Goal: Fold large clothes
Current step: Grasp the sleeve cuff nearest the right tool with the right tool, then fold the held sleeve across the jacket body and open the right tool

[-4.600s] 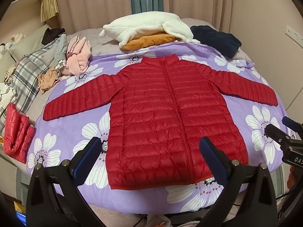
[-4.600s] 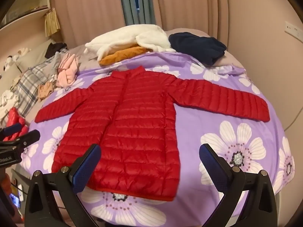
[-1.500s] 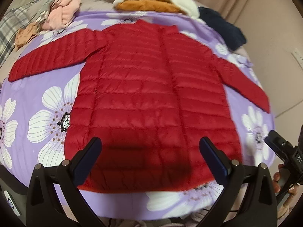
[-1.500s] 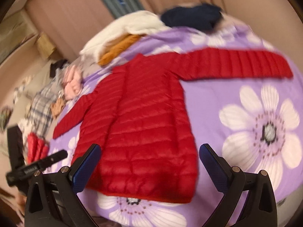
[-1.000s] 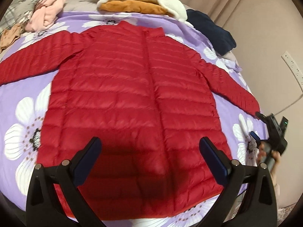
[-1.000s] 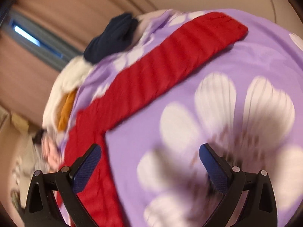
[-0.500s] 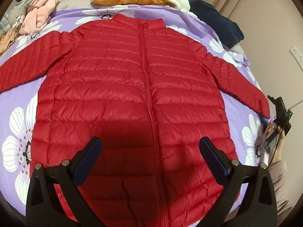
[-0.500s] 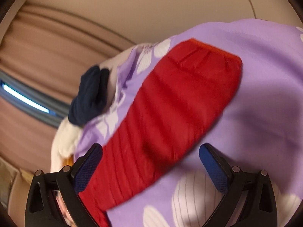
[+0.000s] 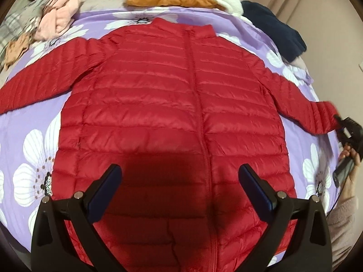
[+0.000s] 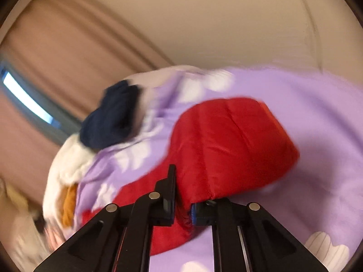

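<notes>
Your right gripper (image 10: 182, 206) jaws just closed on sleeve (image 10: 229, 149) cuff, lifting it off bed (image 10: 317, 136). Left gripper (image 9: 179, 181) jaws open, hovering over jacket (image 9: 172, 104), spread flat. Sleeve fold can start.

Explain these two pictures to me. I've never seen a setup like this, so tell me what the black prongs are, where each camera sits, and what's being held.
There is no robot: a person holds a two-finger gripper in each hand, with a camera on each one looking along its fingers. The left view looks down past the open left gripper at a red puffer jacket spread flat on a purple flowered bedsheet; other clothes are piled at the far end. The right gripper shows at the sleeve end there. In its own blurred view its jaws have just been closing and now pinch that sleeve cuff.
</notes>
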### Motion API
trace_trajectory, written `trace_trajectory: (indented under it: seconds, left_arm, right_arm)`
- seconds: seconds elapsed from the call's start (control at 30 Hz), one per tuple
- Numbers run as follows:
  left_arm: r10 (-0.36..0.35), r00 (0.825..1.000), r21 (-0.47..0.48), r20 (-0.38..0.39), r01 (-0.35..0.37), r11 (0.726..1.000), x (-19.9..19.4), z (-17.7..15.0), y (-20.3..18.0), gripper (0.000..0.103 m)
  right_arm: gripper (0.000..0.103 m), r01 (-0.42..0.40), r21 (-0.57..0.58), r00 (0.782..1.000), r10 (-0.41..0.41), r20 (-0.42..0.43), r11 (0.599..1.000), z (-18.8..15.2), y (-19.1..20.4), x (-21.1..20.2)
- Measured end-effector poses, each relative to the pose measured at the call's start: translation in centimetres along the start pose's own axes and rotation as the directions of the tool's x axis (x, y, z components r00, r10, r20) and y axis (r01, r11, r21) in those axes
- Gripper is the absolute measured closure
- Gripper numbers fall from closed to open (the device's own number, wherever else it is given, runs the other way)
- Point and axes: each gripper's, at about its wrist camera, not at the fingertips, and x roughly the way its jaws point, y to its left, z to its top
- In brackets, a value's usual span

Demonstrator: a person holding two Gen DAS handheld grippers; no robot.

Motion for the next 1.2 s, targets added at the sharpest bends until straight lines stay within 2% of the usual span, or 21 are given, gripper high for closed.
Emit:
trace_trajectory:
  seconds: [0.1, 0.27, 0.37, 0.43, 0.5, 0.57, 0.83, 0.97, 1.03, 1.1, 1.17, 1.2]
  left_arm:
    - [-0.021, 1.000, -0.051, 0.012, 0.022, 0.998, -0.6, 0.1, 1.2, 0.000]
    - [-0.036, 0.998, -0.111, 0.049, 0.041, 0.993, -2.1, 0.3, 3.5, 0.000]
    - [-0.041, 0.996, -0.155, 0.078, 0.053, 0.986, -2.9, 0.6, 5.3, 0.000]
    - [-0.038, 0.994, -0.187, 0.101, 0.056, 0.981, -3.5, 0.7, 6.6, 0.000]
    - [-0.032, 0.993, -0.210, 0.116, 0.056, 0.976, -4.0, 0.9, 7.8, 0.000]
    - [-0.024, 0.991, -0.240, 0.128, 0.054, 0.969, -4.3, 1.0, 9.0, 0.000]
    - [-0.007, 0.991, -0.300, 0.134, 0.048, 0.953, -4.4, 0.8, 12.4, 0.000]
    - [0.003, 0.991, -0.311, 0.134, 0.039, 0.949, -3.9, 1.3, 13.2, 0.000]
    - [-0.004, 0.990, -0.314, 0.139, 0.048, 0.948, -3.6, 1.8, 13.4, 0.000]
    - [-0.027, 0.990, -0.309, 0.142, 0.070, 0.948, -3.1, 2.7, 13.3, 0.000]
    - [-0.067, 0.988, -0.308, 0.140, 0.107, 0.945, -2.4, 4.0, 13.0, 0.000]
    - [-0.090, 0.986, -0.308, 0.138, 0.129, 0.942, -2.1, 4.7, 12.7, 0.000]
  right_arm:
    - [0.091, -0.063, -0.171, 0.998, 0.063, -0.006, 0.983, -0.5, 5.9, -1.6]
    - [0.091, -0.156, -0.413, 0.988, 0.142, -0.066, 0.897, -3.8, 15.8, -2.7]
    - [0.091, -0.195, -0.538, 0.981, 0.156, -0.119, 0.820, -7.2, 21.0, -1.9]
    - [0.091, -0.210, -0.624, 0.978, 0.150, -0.148, 0.753, -10.2, 24.3, -0.9]
    - [0.091, -0.235, -0.690, 0.972, 0.144, -0.187, 0.685, -13.5, 26.6, 0.6]
    - [0.091, -0.261, -0.722, 0.965, 0.142, -0.222, 0.641, -15.6, 28.8, 2.1]
    - [0.091, -0.323, -0.814, 0.936, 0.033, -0.351, 0.482, -25.5, 33.6, 7.6]
    - [0.091, -0.352, -0.830, 0.919, -0.008, -0.394, 0.433, -28.8, 33.7, 8.1]
    - [0.091, -0.370, -0.828, 0.912, -0.007, -0.411, 0.422, -29.8, 34.1, 8.1]
    - [0.091, -0.404, -0.816, 0.895, -0.004, -0.446, 0.412, -30.2, 34.4, 8.3]
    - [0.081, -0.432, -0.799, 0.873, -0.027, -0.487, 0.419, -29.8, 34.4, 8.4]
    - [0.065, -0.437, -0.794, 0.869, -0.031, -0.494, 0.422, -29.8, 34.4, 8.4]
